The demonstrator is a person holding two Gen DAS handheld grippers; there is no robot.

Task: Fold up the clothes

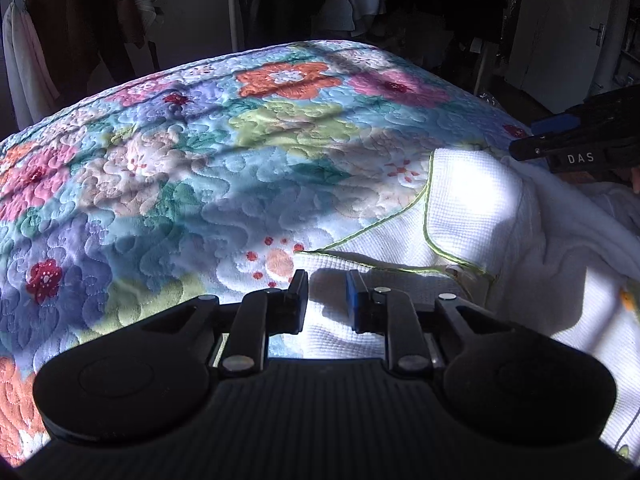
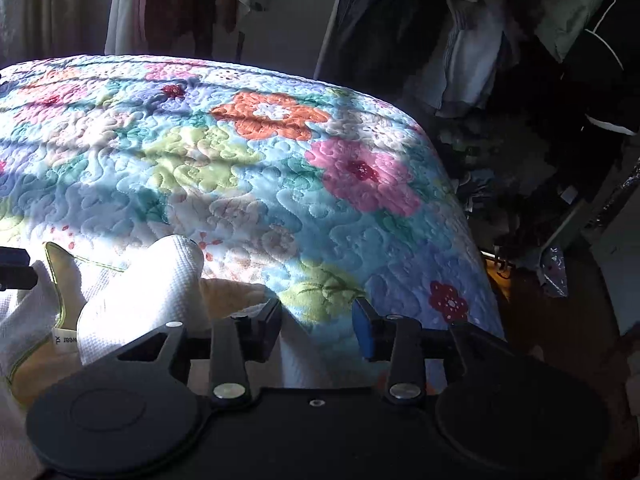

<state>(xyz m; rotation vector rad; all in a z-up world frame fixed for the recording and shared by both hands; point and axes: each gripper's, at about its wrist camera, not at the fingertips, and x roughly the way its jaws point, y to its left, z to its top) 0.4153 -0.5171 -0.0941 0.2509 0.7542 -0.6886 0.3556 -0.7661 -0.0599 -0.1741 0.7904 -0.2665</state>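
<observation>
— Two grippers, one garment. Where does it lie?

— On the bed, at the near edge of the quilt [image 1: 168, 168]. The white garment [image 1: 472, 208] is a waffle weave, fine little squares, with a thin lime-green piped edge that curves round a flap.

— And the quilt itself?

— Puffy, stitched in wandering loops, printed with big flowers in orange, pink, lilac and pale green. Sun falls across it in patches, so some of the white cloth glares out and its weave is lost there.

— The left gripper [image 1: 327, 300]?

— Its jaws stand apart, a narrow gap between them, with the cloth lying under and between them. Whether they touch it I cannot tell. One pad is blue, the other black.

— The right gripper [image 2: 318, 322]?

— Jaws apart too, wider. Beneath them sits a soft fold of the garment; nothing is pinched. In the left wrist view it comes in from the right edge, black, with the letters DAS on it, mostly cut off.

— Anything else on the cloth?

— A small label [image 2: 64, 338] at the neckline, printed "XL" and part of a word, reading sideways. A rolled hump of the fabric rises just beside it.

— Behind the bed?

— Hanging clothes [image 2: 472, 40] in deep shadow, hard to make out, and a pale door [image 1: 568, 24] at the right
</observation>
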